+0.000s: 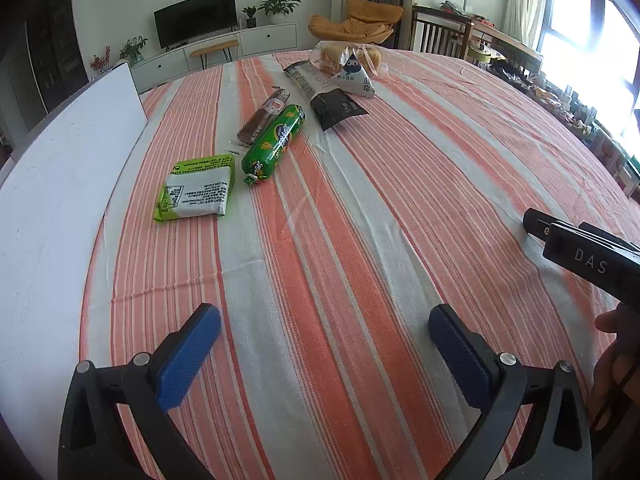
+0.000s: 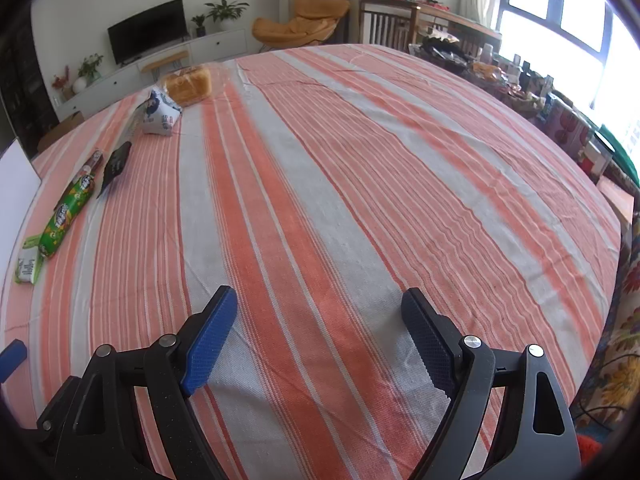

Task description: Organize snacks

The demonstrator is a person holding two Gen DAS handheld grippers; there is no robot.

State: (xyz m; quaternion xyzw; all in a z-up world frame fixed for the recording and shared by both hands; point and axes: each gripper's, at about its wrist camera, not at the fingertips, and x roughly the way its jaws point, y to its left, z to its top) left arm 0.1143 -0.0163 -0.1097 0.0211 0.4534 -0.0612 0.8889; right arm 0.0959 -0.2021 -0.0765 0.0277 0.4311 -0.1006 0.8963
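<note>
Snacks lie in a row on the orange-striped tablecloth [image 1: 360, 240]. Nearest is a flat green-and-white packet [image 1: 195, 187], then a green roll [image 1: 275, 143], a brown stick pack [image 1: 265, 116], a long black packet [image 1: 324, 94], a white triangular pouch [image 1: 355, 77] and a bread bag [image 1: 344, 56]. My left gripper [image 1: 325, 342] is open and empty, well short of the packet. My right gripper [image 2: 320, 336] is open and empty over bare cloth; the snacks lie far to its left, among them the green roll [image 2: 68, 210], the pouch [image 2: 160, 114] and the bread [image 2: 188, 84].
A white board [image 1: 60, 168] lies along the table's left edge. The right gripper's body [image 1: 588, 256] shows at the left wrist view's right side. Cluttered boxes and jars [image 2: 560, 120] line the far right edge. A TV, cabinet and orange chair stand beyond the table.
</note>
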